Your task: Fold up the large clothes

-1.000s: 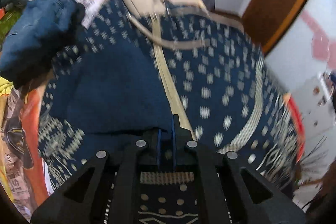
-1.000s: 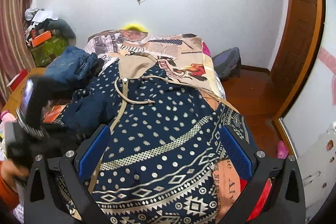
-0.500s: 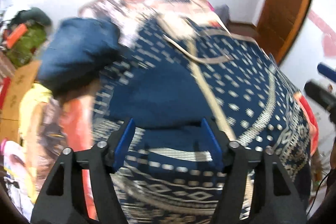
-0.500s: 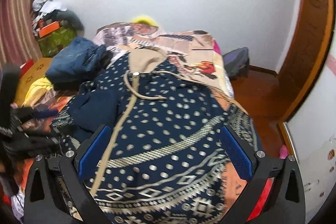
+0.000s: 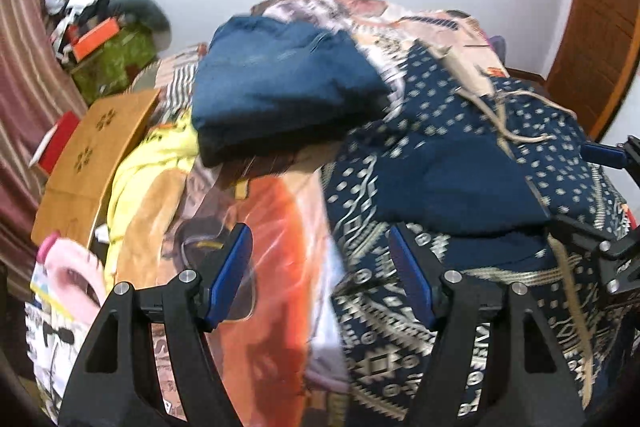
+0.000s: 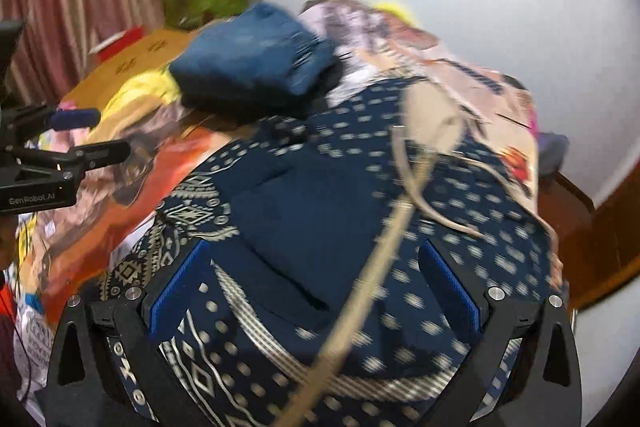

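A large navy hoodie [image 5: 472, 131] with cream dots, bands and a beige drawstring lies spread on the bed. A plain navy flap [image 6: 288, 227] is folded across its front. My left gripper [image 5: 322, 279] is open above the hoodie's left edge and the orange bedspread [image 5: 276, 227], with nothing gripped. My right gripper [image 6: 316, 287] is open low over the hoodie's front, the cloth [image 6: 460, 227] showing between its blue pads without being pinched. Each gripper shows in the other's view, the right gripper [image 5: 612, 163] at the right edge and the left gripper [image 6: 76, 143] at the left edge.
Folded blue jeans [image 5: 280, 83] sit on the bed behind the hoodie. A yellow garment [image 5: 148, 159], a cardboard box [image 5: 92, 155] and a pink item [image 5: 68, 271] lie to the left. Cluttered boxes [image 5: 108, 55] stand by the striped curtain. A wooden door [image 5: 600, 27] is at the right.
My left gripper, shut on the hoodie's cloth a second ago, has opened, let go and swung left over the bedspread. My right gripper has dropped closer to the hoodie and rolled.
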